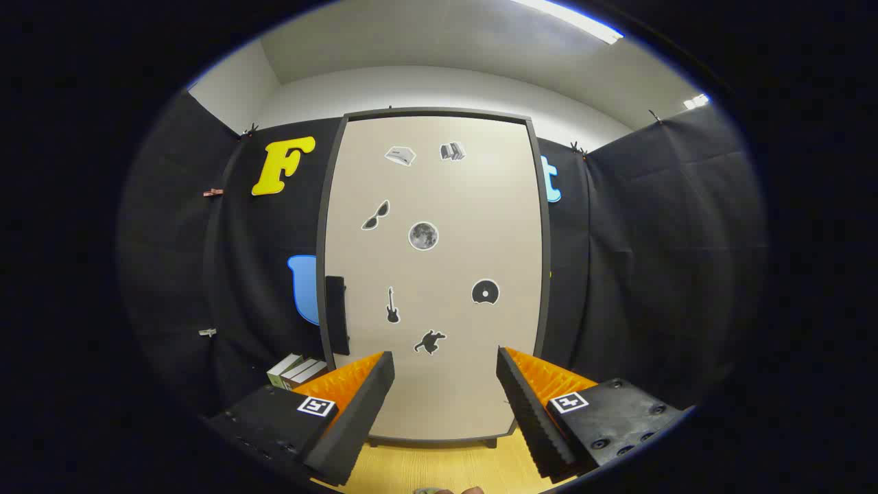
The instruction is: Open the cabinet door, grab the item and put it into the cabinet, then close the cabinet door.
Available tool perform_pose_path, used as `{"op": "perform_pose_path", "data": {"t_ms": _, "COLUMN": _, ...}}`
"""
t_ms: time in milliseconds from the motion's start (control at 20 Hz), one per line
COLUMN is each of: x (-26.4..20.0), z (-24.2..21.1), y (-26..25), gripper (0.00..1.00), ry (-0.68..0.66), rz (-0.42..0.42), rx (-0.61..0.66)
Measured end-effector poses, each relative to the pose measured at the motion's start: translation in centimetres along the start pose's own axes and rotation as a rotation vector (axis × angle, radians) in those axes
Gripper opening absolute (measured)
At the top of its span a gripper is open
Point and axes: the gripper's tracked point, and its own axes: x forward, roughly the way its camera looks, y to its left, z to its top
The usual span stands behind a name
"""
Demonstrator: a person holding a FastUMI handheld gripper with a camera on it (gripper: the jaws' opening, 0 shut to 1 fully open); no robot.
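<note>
The hand-held gripper (444,405) points straight at a tall beige cabinet with a dark frame (329,206), and its two fingers are spread wide apart with nothing between them but the lower part of the cabinet's front. The flat beige cabinet door (453,357) is closed, sitting flush inside the frame. A dark rectangular handle (335,315) is fixed at the door's left edge, roughly level with the lower half of the door and just beyond the left finger. Small stickers are scattered over the door: a pair of sunglasses (375,215), a round grey moon (423,235), a black guitar (392,306), a black disc (485,292), and two small pale ones near the top. The cabinet stands on a light wooden counter (439,466), whose bare surface shows near and between the fingers. To the left of the cabinet, beyond the left finger, a few pale box-like items with grey and green edges (296,371) lie stacked side by side against the black cloth wall. White walls and a ceiling light strip show above the cabinet.
</note>
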Motion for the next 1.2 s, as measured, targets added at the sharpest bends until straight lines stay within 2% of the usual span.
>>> {"op": "perform_pose_path", "data": {"t_ms": 300, "x": -0.1, "z": -0.8, "y": 1.4, "gripper": 0.97, "ry": 0.033, "rz": 0.026, "rx": -0.011}}
{"op": "perform_pose_path", "data": {"t_ms": 850, "x": -0.2, "z": -0.9, "y": 2.0, "gripper": 0.97, "ry": 0.031, "rz": 0.017, "rx": -0.010}}
{"op": "perform_pose_path", "data": {"t_ms": 1200, "x": 3.2, "z": 0.4, "y": 7.0, "gripper": 0.97, "ry": 0.008, "rz": 0.065, "rx": 0.002}}
